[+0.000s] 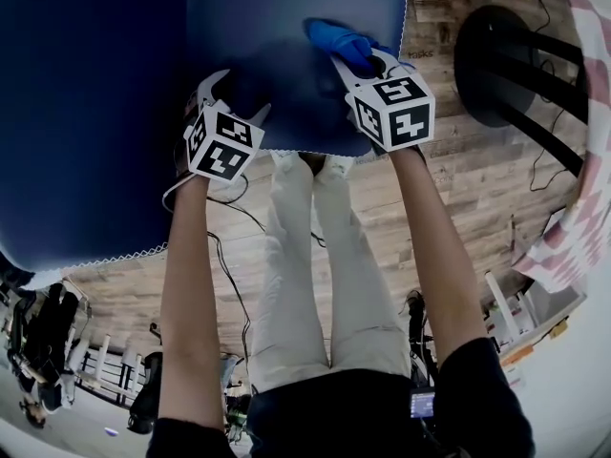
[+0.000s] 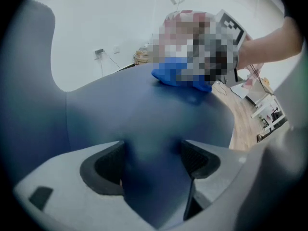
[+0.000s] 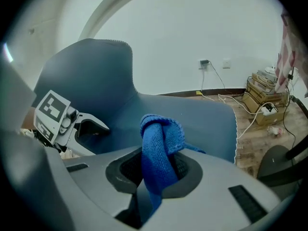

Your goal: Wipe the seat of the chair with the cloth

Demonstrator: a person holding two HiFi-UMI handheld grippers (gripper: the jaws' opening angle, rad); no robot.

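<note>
The dark blue chair seat (image 1: 286, 27) fills the top of the head view, and its raised back (image 1: 86, 113) is at the left. My right gripper (image 1: 358, 60) is shut on a bunched blue cloth (image 1: 336, 38), which rests on the seat near its front right part. In the right gripper view the cloth (image 3: 161, 134) stands up from between the jaws of the right gripper (image 3: 159, 165). My left gripper (image 1: 234, 93) lies at the seat's front edge, open. In its own view the left gripper (image 2: 153, 158) shows only seat fabric (image 2: 134, 109) in its gap.
The person's legs (image 1: 315, 275) stand just in front of the seat on a wooden floor (image 1: 458, 189). A black round base (image 1: 520, 65) sits to the right of the chair. Cables (image 3: 216, 81) and stacked boxes (image 3: 264, 95) lie by the white wall behind.
</note>
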